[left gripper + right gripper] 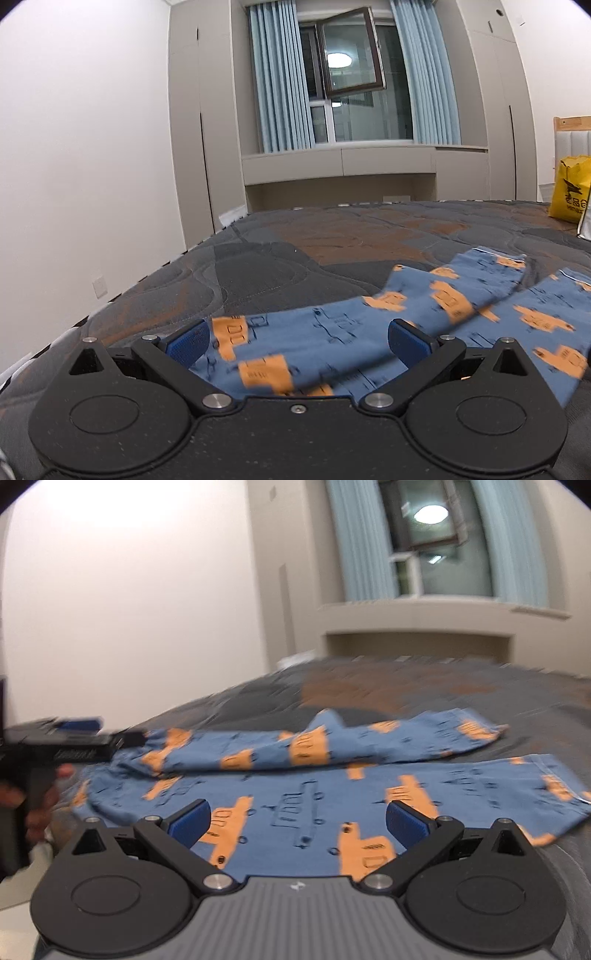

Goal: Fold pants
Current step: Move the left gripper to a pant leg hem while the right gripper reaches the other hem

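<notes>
1. The left claw (297, 341) is spread wide, its blue pads (186, 345) apart with nothing pinched between them; the pants (369, 332) lie just under and ahead of it.
2. The right claw (297, 821) is likewise spread wide and grips nothing, hovering low over the nearer leg of the pants (295, 812).
3. In the right wrist view the left claw (122, 738) shows from the side at the pants' left end, touching or nearly touching the cloth; that view is blurred and side-on, so its opening cannot be read there. A hand (40, 801) holds its black handle.
4. The pants, blue with an orange print, lie on the bed (258, 266). The far leg is rumpled and humped up, its edge overlapping the flat near leg.
5. The bed's quilted grey and brown cover is bare beyond the pants.
6. A yellow bag (570, 192) stands at the bed's far right, well apart from the pants, with a headboard (572, 136) behind it.
7. Beyond the bed are cabinets (340, 162), blue curtains (280, 77) and a window (351, 55) swung open.
</notes>
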The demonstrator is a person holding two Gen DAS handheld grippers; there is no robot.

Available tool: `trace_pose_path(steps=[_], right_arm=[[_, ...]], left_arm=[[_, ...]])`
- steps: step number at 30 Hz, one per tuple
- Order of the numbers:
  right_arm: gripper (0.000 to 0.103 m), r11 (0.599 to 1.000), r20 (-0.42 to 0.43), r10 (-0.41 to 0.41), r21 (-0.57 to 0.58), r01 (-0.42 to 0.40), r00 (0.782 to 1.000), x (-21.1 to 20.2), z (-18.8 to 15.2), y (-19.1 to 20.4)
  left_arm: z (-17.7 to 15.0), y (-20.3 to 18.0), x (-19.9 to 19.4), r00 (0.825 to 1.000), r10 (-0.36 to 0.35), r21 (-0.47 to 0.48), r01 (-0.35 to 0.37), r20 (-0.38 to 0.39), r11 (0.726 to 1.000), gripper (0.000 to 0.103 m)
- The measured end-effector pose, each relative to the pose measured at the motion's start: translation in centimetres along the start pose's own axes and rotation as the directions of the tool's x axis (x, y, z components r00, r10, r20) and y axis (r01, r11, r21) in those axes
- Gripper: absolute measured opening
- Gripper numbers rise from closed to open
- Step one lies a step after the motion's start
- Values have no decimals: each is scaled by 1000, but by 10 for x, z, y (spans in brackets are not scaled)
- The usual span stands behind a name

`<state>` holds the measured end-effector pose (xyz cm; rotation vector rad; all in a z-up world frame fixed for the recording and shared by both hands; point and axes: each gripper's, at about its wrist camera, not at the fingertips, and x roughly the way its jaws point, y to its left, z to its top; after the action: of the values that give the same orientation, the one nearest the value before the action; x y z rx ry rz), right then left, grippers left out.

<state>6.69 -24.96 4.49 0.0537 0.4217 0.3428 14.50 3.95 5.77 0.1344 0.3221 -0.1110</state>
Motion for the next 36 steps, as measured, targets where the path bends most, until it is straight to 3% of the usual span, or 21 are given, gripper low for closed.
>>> trace_pose_path(steps=[5,10,18,24,29,32,36], right_arm=[[103,997,-36,48,-63,-50,998,23,34,-20],[103,985,-62,24,-171,-35,998,62,65,-36],[103,969,-206,21,-238,-71,978,156,99,-66],[102,957,-261,90,-246,-157,961,214,119,-75],[93,938,-323,176,-231,-258,930,258,131,-74],[83,924,-357,194,-246,-293,914,283,137,-65],[76,909,-428,213,-242,-338,878,308,141,-58]], left_arm=[[25,28,42,996,1,-24,-3,-87,1000,103],[40,44,77,990,59,40,-55,-125,998,103],[47,58,131,979,87,135,-62,-185,989,103],[46,78,162,970,21,207,31,-243,978,103],[43,104,183,955,-68,181,124,-288,976,103],[42,115,194,937,-131,139,184,-324,973,102],[40,125,204,902,-161,123,227,-400,966,100]])
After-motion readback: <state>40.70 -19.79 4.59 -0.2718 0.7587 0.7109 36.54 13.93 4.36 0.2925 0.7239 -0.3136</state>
